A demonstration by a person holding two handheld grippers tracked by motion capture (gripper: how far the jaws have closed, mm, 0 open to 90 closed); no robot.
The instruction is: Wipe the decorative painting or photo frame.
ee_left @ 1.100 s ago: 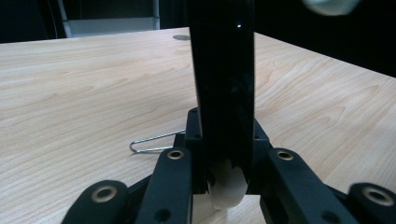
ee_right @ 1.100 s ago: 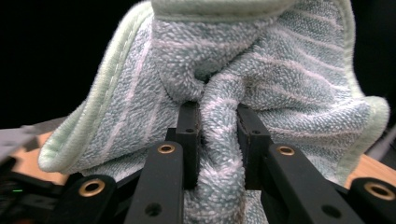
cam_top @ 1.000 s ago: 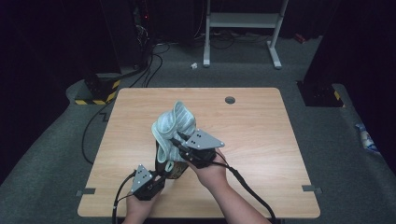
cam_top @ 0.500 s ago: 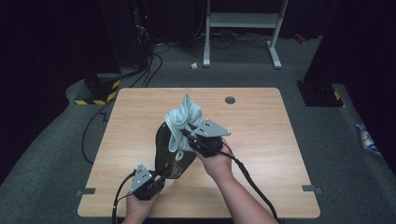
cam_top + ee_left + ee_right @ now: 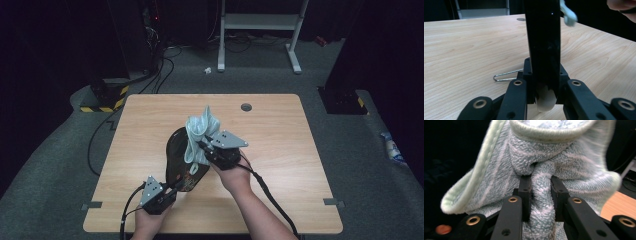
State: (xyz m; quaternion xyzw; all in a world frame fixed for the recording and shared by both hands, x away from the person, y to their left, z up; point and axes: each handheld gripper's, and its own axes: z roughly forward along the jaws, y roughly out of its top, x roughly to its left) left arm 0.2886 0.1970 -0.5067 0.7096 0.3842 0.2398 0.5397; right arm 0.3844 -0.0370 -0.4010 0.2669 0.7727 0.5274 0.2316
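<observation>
A dark oval plate-like thing (image 5: 179, 159) with reddish marks is held tilted up off the wooden table (image 5: 280, 130). My left gripper (image 5: 172, 190) is shut on its near edge; in the left gripper view the plate (image 5: 544, 37) stands edge-on between the jaws of that gripper (image 5: 545, 75). A pale green striped towel (image 5: 200, 129) is bunched against the plate's far upper part. My right gripper (image 5: 204, 148) is shut on the towel. Up close, a twisted fold of the towel (image 5: 549, 157) is pinched between the right gripper (image 5: 540, 185) jaws.
A thin wire hook (image 5: 506, 74) lies on the table just behind the plate. A round cable hole (image 5: 246, 106) sits near the table's far edge. Beyond the table are a white metal stand (image 5: 260, 22), cables (image 5: 165, 55) and a yellow-black striped block (image 5: 102, 102).
My right gripper has carried the towel up and to the right across the plate, uncovering its dark face. My left gripper has stayed put, holding the plate.
</observation>
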